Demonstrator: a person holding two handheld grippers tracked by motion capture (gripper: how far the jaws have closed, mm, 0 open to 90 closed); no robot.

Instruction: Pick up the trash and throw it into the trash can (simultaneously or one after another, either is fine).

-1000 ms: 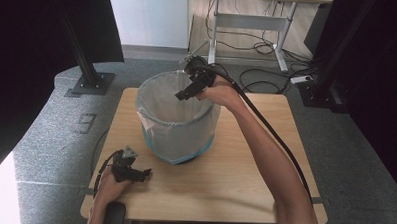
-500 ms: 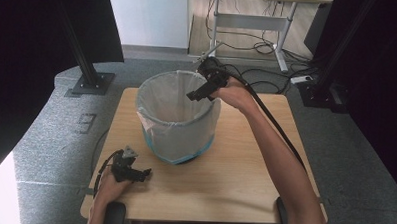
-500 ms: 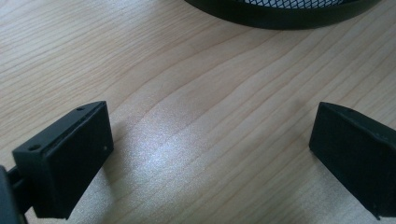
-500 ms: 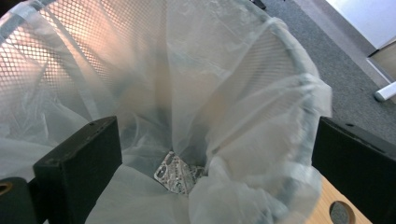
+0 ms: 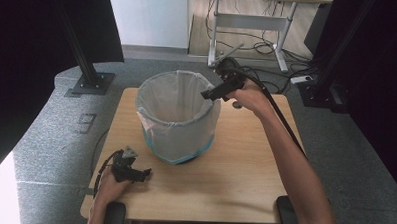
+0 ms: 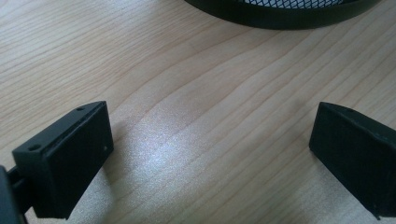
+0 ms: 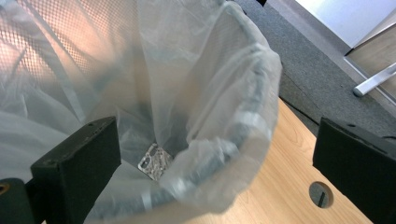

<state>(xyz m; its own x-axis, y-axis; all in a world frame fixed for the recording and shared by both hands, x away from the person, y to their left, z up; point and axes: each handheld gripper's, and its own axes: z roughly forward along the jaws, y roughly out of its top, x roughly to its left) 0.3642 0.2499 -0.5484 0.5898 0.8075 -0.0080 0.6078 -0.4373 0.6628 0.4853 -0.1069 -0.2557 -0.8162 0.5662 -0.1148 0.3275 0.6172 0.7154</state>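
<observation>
- Right gripper (image 5: 205, 95) held over lined bin (image 5: 178, 116) rim; fingers (image 7: 77, 175) spread, empty.
- Left gripper (image 5: 145, 173) low on tabletop (image 5: 245, 158), near bin base; fingers (image 6: 65, 163) spread, empty.

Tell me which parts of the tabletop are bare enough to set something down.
Bare wood lies right of the lined bin, out to the table edge under the right forearm, and along the near edge between the left gripper and the right corner. The middle and far left are crowded by the bin; the right gripper hovers at its rim.
</observation>
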